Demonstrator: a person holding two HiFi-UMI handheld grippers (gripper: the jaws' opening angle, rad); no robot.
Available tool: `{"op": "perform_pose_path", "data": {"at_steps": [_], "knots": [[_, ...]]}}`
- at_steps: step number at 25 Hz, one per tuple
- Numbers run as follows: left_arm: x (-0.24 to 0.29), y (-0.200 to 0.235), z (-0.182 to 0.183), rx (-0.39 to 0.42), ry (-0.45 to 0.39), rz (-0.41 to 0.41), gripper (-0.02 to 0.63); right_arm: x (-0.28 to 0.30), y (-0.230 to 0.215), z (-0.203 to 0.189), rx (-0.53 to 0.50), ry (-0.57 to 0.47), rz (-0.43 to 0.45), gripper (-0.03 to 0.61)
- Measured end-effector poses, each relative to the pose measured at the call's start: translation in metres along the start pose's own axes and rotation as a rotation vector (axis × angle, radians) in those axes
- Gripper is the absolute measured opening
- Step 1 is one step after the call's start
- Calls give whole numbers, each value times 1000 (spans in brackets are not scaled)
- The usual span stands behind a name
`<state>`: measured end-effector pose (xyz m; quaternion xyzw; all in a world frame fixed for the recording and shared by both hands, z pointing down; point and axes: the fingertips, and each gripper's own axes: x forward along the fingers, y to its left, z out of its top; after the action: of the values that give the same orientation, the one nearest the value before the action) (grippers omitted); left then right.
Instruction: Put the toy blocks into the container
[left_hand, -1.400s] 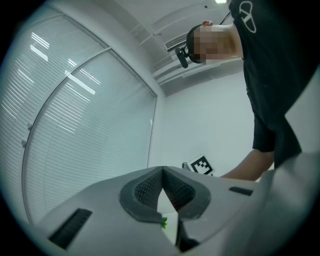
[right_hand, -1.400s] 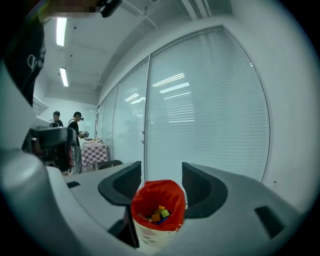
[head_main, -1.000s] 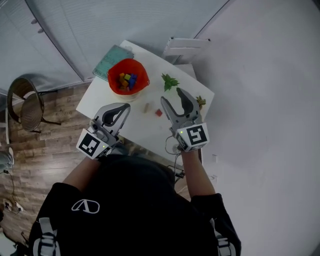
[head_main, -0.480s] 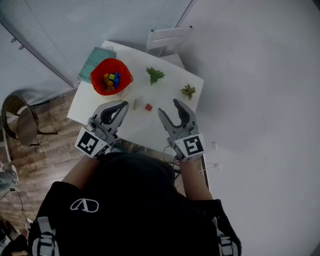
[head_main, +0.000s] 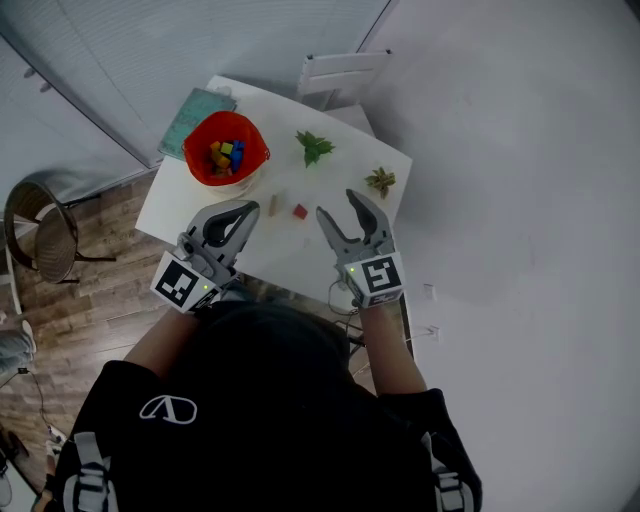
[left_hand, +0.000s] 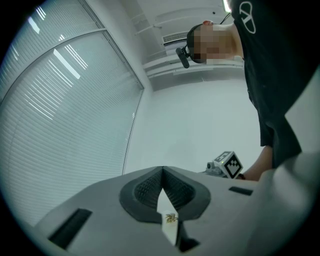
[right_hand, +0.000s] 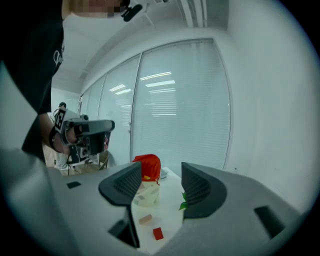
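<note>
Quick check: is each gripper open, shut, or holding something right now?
Left gripper: shut, with nothing between its jaws.
Right gripper: open and empty.

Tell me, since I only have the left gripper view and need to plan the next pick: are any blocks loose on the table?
Observer: Yes, two: a red block and a tan block lie on the white table, outside the red container.
Operator: Is the right gripper free?
Observer: Yes, the right gripper has its jaws apart with nothing between them.
Operator: Anything in the container?
Observer: Several coloured blocks already lie inside it.
</note>
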<state>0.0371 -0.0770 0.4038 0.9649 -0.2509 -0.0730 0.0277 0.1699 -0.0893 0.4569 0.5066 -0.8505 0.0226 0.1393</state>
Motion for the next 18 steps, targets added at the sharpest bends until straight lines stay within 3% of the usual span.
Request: {"op": "perform_pose_path", "data": {"at_steps": [9,18], "knots": [[-13,7,-5,-3,16,46,5,57,-2,-89,12,216,96,256],[-29,16,-9,-1,26,103,5,98,20,-216,-27,579,272,256]]}}
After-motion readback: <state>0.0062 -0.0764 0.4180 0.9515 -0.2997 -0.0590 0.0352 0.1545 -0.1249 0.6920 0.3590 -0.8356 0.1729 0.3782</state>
